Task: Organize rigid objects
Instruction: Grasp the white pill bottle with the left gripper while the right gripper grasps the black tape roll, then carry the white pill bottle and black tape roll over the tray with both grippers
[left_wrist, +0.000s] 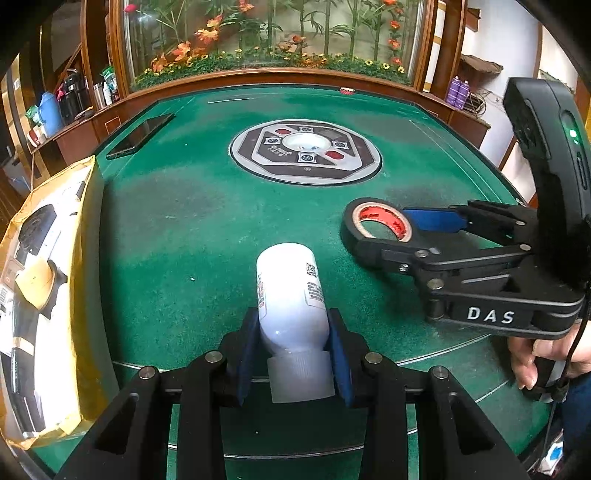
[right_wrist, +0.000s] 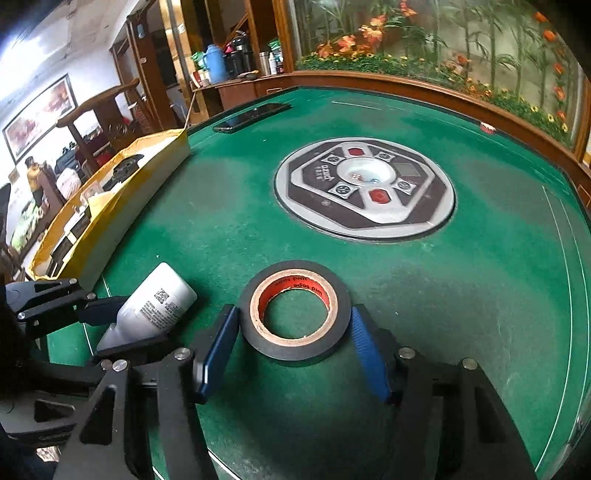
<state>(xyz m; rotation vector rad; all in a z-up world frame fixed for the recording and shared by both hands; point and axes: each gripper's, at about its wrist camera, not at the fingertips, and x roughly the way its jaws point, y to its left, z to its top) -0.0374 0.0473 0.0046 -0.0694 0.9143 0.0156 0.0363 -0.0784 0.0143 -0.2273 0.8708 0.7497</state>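
A white plastic bottle (left_wrist: 288, 288) lies tilted with its cap towards me. My left gripper (left_wrist: 293, 325) is shut on its neck end, a blue pad against each side. In the right wrist view the bottle (right_wrist: 159, 299) and the left gripper (right_wrist: 122, 321) show at the lower left. A black tape roll (right_wrist: 295, 354) with a red core lies flat on the green felt table (right_wrist: 480, 295). My right gripper (right_wrist: 292, 311) straddles it, both blue pads against its outer wall. The left wrist view shows this roll (left_wrist: 351, 218) and the right gripper (left_wrist: 376, 229) to the right of the bottle.
A yellow-edged box (left_wrist: 85, 258) holding packaged items stands along the table's left side. A dark phone (left_wrist: 142, 134) lies at the far left, and a round control panel (left_wrist: 306, 151) is set into the table's middle. A hand (left_wrist: 532, 354) grips the right tool. A wooden rim edges the felt.
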